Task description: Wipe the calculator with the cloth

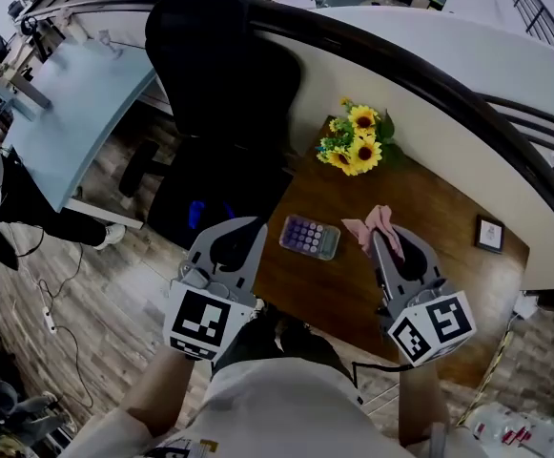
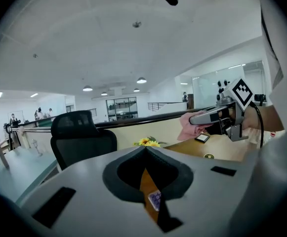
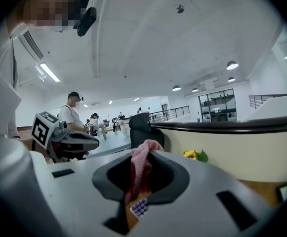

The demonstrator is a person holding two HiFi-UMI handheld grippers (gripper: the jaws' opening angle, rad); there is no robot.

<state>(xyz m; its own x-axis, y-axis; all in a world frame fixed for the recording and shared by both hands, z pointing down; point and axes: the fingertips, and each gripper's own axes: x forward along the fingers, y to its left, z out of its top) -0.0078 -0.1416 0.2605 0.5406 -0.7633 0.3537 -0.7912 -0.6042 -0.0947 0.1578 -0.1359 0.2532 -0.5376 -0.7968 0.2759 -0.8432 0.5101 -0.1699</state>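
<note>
Closest in, the left gripper (image 1: 250,229) hangs at the desk's left edge with its jaws pressed together on nothing. The right gripper (image 1: 379,244) is over the desk (image 1: 429,208), jaws pinched on the pink cloth (image 1: 373,221), which bunches up past the tips. The calculator (image 1: 309,237) lies flat on the wood between the two grippers, cloth just to its right, not yet on it.

Here's the worry: nothing pins that calculator, so a firm swipe could skate it across the smooth top, maybe off the edge. Only a fold of the cloth looks clamped too, so it may drag free, or the hard jaw tips may scrape the keys.

It's a slim, rounded slab with a pale casing and rows of purple keys. The cloth is soft and nubbly, the desk dark polished wood. Further back stand sunflowers (image 1: 356,143) and a small framed card (image 1: 490,234), then a black office chair (image 1: 221,74).
</note>
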